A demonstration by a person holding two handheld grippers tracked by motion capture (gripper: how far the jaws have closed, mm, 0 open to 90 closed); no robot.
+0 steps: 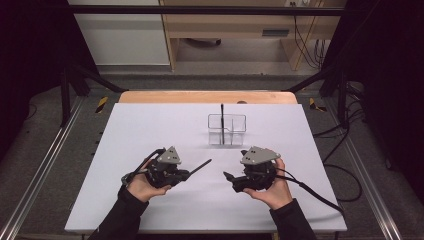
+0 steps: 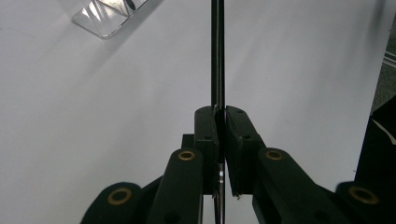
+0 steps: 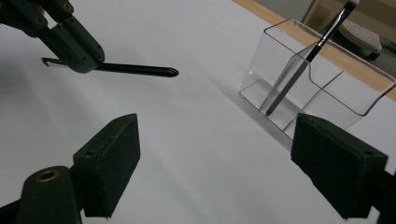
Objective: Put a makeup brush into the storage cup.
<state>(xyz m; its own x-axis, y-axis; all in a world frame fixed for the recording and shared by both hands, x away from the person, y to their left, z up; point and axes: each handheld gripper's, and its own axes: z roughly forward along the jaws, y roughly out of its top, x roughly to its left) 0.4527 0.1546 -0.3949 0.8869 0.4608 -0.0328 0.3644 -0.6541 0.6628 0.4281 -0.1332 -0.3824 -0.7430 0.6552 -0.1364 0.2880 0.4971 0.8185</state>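
While the left hand-held gripper (image 1: 186,174) clamps the slim black pen-like stick (image 1: 200,166) between fully closed jaws, you are in the carrying step: the stick sits above the white counter (image 1: 150,130), pointing forward and to the right, toward the clear plastic two-compartment organiser (image 1: 227,130). The right hand-held gripper (image 1: 229,177) has its jaws spread wide and holds nothing; it hovers near the counter, apart from the stick.

The organiser stands toward the far middle of the counter. One compartment holds a thin black-handled brush (image 3: 303,63), leaning with its bristle end above the rim. The neighbouring compartment appears empty.

For the next move, you likely need to raise the stick, tip it upright over the organiser, and lower it clear of the divider wall. Keep the grip closed until the stick's lower end is inside.
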